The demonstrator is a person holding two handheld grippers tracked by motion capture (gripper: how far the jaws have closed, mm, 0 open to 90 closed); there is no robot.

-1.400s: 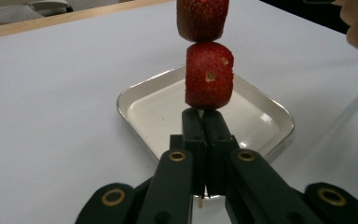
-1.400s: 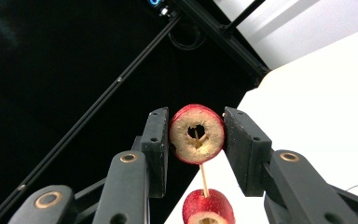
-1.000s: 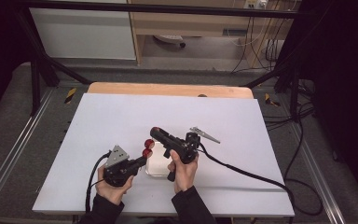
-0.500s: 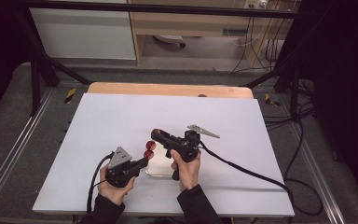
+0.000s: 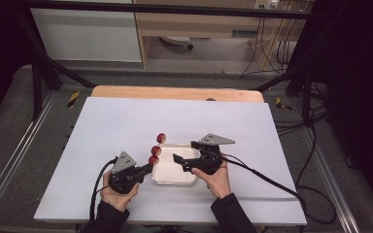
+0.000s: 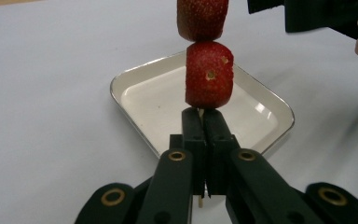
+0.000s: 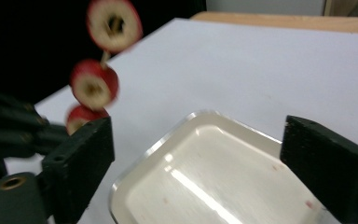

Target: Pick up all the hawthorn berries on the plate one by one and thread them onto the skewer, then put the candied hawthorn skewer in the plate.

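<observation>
Three strawberry pieces (image 5: 156,150) sit threaded on a thin wooden skewer (image 6: 199,112), and the left gripper (image 5: 143,170) has its jaws pinched tight on the bare lower end of that stick, holding it slanted up over the near-left edge of a shallow white tray (image 5: 193,178) on the white table (image 5: 102,121). In the left gripper view the lowest piece (image 6: 209,74) sits almost against the jaw tips, so little stick is left to grip. The right gripper (image 5: 176,158) has just been opening and now stands wide over the tray with nothing between its jaws; the fruit is beside it, not inside. The main risk, as I judge it, is the thin stick twisting or slipping in that narrow pinch, which would drop the fruit onto the table instead of into the tray. If the right gripper closes on a piece again, squeezing hard could crush the soft flesh, and pulling off-line from the stick could snap it or tear the fruit. The wide right jaws also hang close to the tray rim, so a careless sweep could shove the light tray away.
</observation>
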